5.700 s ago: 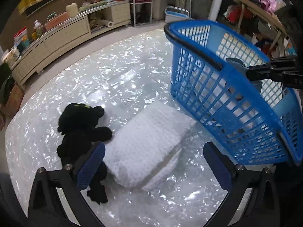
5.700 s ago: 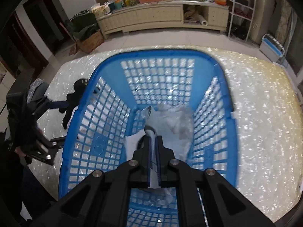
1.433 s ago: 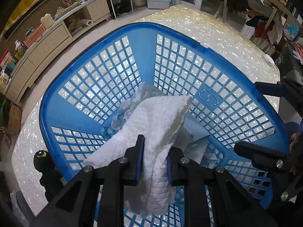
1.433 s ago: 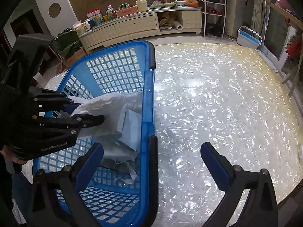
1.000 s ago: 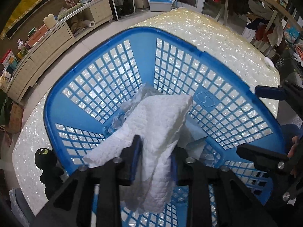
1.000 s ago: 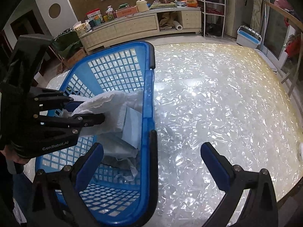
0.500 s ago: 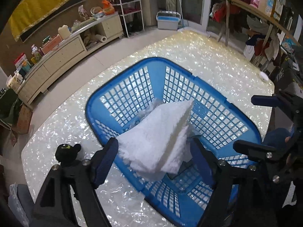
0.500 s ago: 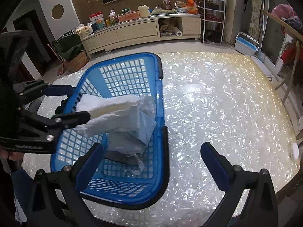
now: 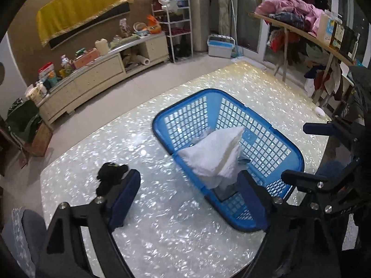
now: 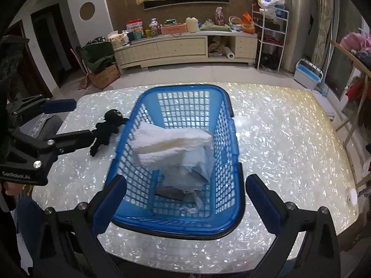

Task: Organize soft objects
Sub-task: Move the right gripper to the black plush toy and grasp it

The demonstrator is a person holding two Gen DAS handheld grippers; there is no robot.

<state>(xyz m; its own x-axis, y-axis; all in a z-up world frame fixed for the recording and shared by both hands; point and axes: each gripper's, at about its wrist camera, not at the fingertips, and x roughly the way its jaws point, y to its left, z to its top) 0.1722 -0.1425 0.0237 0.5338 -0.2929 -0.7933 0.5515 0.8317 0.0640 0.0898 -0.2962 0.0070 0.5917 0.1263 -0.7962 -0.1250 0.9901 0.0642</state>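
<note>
A blue plastic basket (image 9: 273,185) (image 10: 234,203) stands on the shiny white table. A white knitted blanket (image 9: 215,155) (image 10: 171,143) lies in it, draped over its left rim on top of pale cloths. A black plush toy (image 9: 109,176) (image 10: 109,127) lies on the table left of the basket. My left gripper (image 9: 187,194) is open and empty, raised high above the table near the toy; it also shows in the right wrist view (image 10: 69,120). My right gripper (image 10: 185,201) is open and empty, above the basket's near end; it also shows in the left wrist view (image 9: 308,153).
The table (image 10: 289,139) has a small white round object (image 10: 352,193) near its right edge. A grey chair seat (image 9: 32,231) sits at the table's left corner. A long cabinet (image 10: 180,46), shelves and a clothes rack (image 9: 301,23) stand beyond.
My left gripper opened and let go of the white blanket, which now rests in the basket. Both grippers have pulled up and back from the basket.
</note>
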